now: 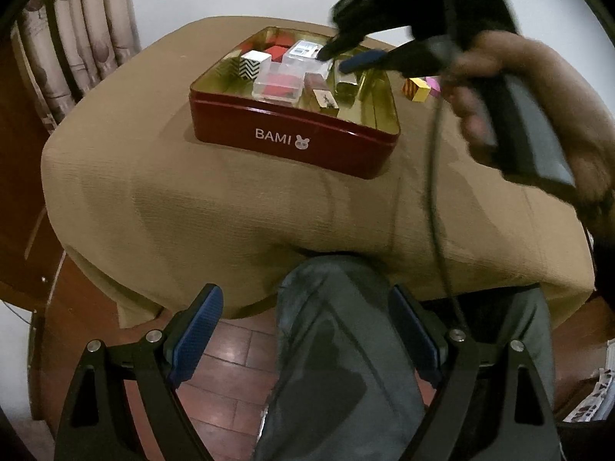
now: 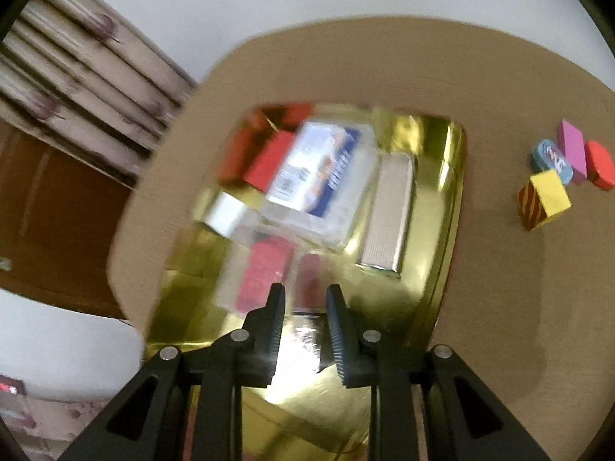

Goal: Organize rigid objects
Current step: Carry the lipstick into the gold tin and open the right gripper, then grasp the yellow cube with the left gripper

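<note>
A red BAMI tin [image 1: 292,136] with a gold inside [image 2: 442,176] sits on the tan-covered table and holds several small boxes: a zigzag box [image 1: 251,63], clear cases [image 1: 278,84], a red block [image 2: 269,161], a grey box [image 2: 388,211]. My right gripper [image 2: 305,303] hovers over the tin, its jaws a small gap apart with nothing between them; it also shows in the left wrist view [image 1: 342,55]. My left gripper [image 1: 307,330] is open and empty, low in front of the table. Loose blocks, yellow striped [image 2: 544,199], pink [image 2: 572,150], red [image 2: 599,165] and blue [image 2: 551,157], lie right of the tin.
The person's leg [image 1: 346,345] is below the table edge between my left fingers. Curtains [image 1: 77,30] hang at the left. A cable [image 1: 434,192] trails from the right gripper across the table. Wooden floor [image 1: 230,376] lies below.
</note>
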The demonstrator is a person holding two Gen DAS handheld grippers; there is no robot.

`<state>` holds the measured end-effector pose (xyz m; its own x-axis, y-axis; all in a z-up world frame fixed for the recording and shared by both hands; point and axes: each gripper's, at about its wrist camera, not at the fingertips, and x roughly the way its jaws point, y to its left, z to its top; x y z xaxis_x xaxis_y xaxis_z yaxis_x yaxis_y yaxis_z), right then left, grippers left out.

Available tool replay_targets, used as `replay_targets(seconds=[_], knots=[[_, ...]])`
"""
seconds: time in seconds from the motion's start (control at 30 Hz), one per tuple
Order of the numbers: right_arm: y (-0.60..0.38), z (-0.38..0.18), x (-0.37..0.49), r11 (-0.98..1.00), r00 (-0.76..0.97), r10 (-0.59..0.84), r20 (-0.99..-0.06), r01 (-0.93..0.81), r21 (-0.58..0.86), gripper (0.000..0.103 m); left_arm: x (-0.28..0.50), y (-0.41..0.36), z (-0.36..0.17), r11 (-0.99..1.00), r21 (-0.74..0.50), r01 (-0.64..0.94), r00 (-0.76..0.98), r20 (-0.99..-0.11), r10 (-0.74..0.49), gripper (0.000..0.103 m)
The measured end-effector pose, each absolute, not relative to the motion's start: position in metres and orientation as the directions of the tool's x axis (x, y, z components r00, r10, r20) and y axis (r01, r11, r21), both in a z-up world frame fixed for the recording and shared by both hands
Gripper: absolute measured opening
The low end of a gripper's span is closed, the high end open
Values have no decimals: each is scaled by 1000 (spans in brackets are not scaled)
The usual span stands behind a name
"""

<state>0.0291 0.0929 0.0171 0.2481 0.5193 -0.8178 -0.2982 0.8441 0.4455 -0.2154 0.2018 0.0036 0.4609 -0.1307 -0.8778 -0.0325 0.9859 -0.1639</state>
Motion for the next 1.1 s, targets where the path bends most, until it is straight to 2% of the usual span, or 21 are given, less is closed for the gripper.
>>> replay_targets(seconds=[0.07,0.13,0.2,0.33,0.47,0.6,0.7,0.77,0.8,0.83,0.9,1.1], knots=[[71,33,18,831,324,546,-773,-329,449,24,-216,200,5,987,-156,-28,471,-874,-124,85],[39,45,5,862,438,498,-748,-343,374,29,-217,198,6,989,-147,-19,476,-871,-120,85],[0,47,-6,915,561,390,-731,-325,239,36,-219,192,7,991,-132,-4,482,-869,-114,85],[-75,23,-4,974,660,133,-739,-225,-26,36,-224,171,12,994,-88,65,510,-853,-109,85],[-153,-5,9,987,658,-25,-753,-105,-124,36,-225,138,22,986,-28,165,531,-840,-113,85],[-208,-20,19,989,653,-97,-751,-21,-146,36,-205,105,37,972,-28,233,530,-835,-152,85],[-238,-33,19,994,641,-92,-762,21,-103,36,-169,88,50,963,-134,235,489,-840,-236,85],[-258,-35,20,999,632,-41,-774,52,-10,37,-139,79,58,956,-209,206,465,-839,-284,85],[-265,-33,18,998,647,-20,-762,62,26,38,-123,74,62,952,-237,193,457,-837,-301,86],[-272,-30,16,996,660,-6,-752,72,56,47,-108,68,64,949,-253,187,452,-836,-312,86],[-278,-28,14,994,672,-1,-740,85,75,58,-75,54,66,956,-241,169,458,-839,-293,86],[-286,-27,15,988,683,88,-725,33,151,59,7,15,51,984,-124,126,475,-864,-169,86]])
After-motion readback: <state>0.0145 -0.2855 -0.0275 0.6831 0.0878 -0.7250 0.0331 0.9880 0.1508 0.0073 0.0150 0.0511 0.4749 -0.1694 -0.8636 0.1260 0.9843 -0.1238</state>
